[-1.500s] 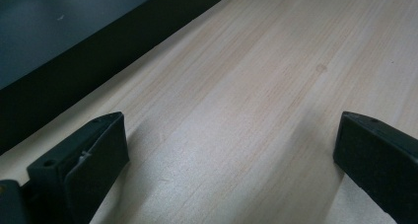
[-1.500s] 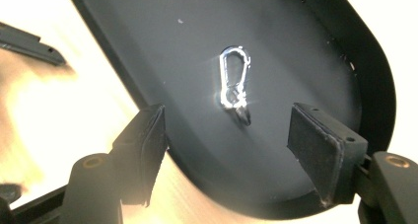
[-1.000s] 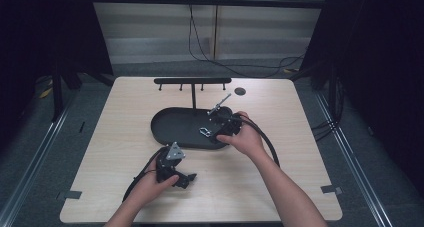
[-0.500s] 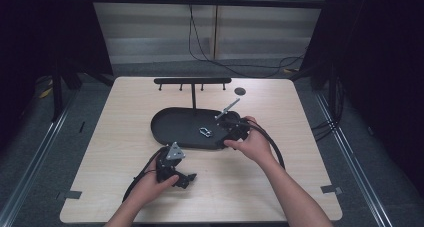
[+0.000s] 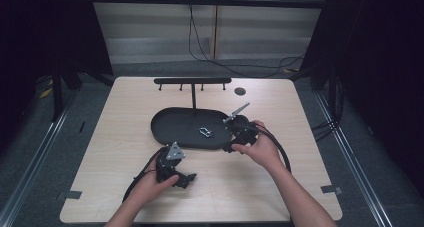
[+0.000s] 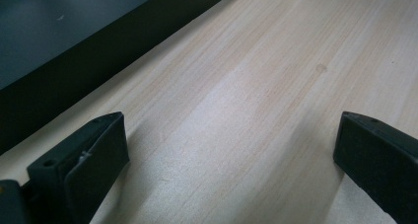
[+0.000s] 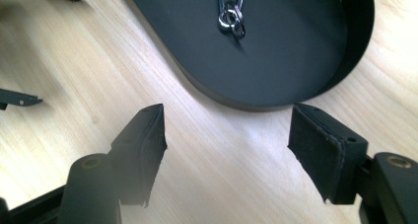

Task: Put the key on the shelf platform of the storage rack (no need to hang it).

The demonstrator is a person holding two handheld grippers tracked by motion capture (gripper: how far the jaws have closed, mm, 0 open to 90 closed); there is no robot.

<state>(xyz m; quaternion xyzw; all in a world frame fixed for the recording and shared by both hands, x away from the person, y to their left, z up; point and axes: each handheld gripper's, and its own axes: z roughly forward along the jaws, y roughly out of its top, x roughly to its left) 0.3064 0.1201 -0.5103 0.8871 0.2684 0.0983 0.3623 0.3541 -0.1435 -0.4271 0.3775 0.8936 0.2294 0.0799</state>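
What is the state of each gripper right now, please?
Left gripper: jaws open, nothing between them, over bare table.
Right gripper: jaws open, holding nothing, just short of the black tray with the metal clip.

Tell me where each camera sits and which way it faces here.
High view: above the person's side, looking forward and down on the table; both forearms, left gripper, right gripper.
Left gripper view: along its open fingers over wood beside the tray.
Right gripper view: along its open fingers toward the black tray and metal clip.
Shared: tray and clip, high and right gripper views.
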